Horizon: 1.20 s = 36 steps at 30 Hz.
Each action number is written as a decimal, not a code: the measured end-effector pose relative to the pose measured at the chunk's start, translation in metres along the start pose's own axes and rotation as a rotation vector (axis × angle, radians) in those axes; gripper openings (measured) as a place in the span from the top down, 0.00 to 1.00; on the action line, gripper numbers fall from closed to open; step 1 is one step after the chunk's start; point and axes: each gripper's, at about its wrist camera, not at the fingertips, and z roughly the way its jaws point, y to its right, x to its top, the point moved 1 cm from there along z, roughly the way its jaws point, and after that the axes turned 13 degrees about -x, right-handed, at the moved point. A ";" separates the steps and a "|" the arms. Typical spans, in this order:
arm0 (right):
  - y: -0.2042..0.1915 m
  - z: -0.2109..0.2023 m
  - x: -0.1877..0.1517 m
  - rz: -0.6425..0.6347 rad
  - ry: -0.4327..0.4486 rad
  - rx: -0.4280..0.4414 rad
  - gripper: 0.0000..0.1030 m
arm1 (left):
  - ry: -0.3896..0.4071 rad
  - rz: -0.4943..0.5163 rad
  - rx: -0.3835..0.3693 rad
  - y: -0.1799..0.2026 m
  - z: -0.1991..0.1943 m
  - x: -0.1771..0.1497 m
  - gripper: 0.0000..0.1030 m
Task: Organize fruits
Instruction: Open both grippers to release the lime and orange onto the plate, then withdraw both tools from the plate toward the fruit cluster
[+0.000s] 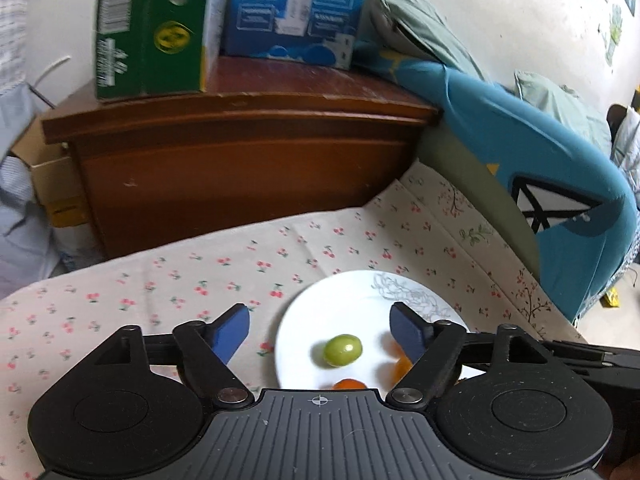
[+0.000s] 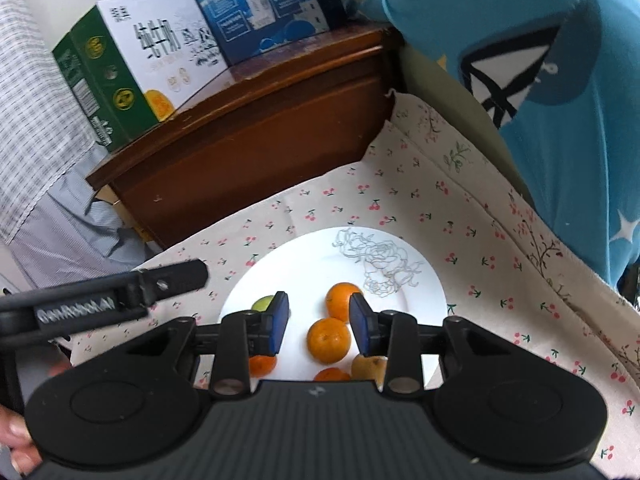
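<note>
A cherry-print cloth [image 1: 168,280] carries the white plate [image 2: 424,280]; the wooden cabinet [image 1: 240,168] stands behind. Only the right view shows whole oranges [image 2: 329,340]. Left gripper [image 1: 320,330] fingers spread wide above a green fruit [image 1: 343,350]; right gripper [image 2: 319,326] fingers apart, pinching nothing.

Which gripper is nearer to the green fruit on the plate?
Left. The left gripper hangs open right over the green fruit, which lies free on the white plate. The right gripper frames an orange, the green fruit beside it.

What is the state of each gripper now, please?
Left gripper: open, holding nothing, above the green fruit.
Right gripper: open, holding nothing; an orange lies below the gap.
</note>
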 end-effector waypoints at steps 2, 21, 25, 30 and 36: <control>-0.003 -0.006 -0.002 -0.005 0.003 0.009 0.66 | 0.005 -0.006 0.014 -0.002 -0.009 -0.001 0.22; -0.008 -0.041 -0.030 -0.032 0.005 0.037 0.65 | 0.025 -0.077 0.038 -0.019 -0.070 -0.027 0.16; -0.008 -0.045 -0.039 -0.029 -0.008 0.041 0.65 | 0.015 -0.085 0.031 -0.023 -0.077 -0.035 0.16; -0.006 -0.051 -0.048 -0.021 -0.015 0.047 0.65 | -0.003 -0.072 0.035 -0.023 -0.082 -0.047 0.16; -0.006 -0.056 -0.059 -0.018 -0.029 0.052 0.65 | -0.021 -0.068 0.053 -0.027 -0.087 -0.063 0.16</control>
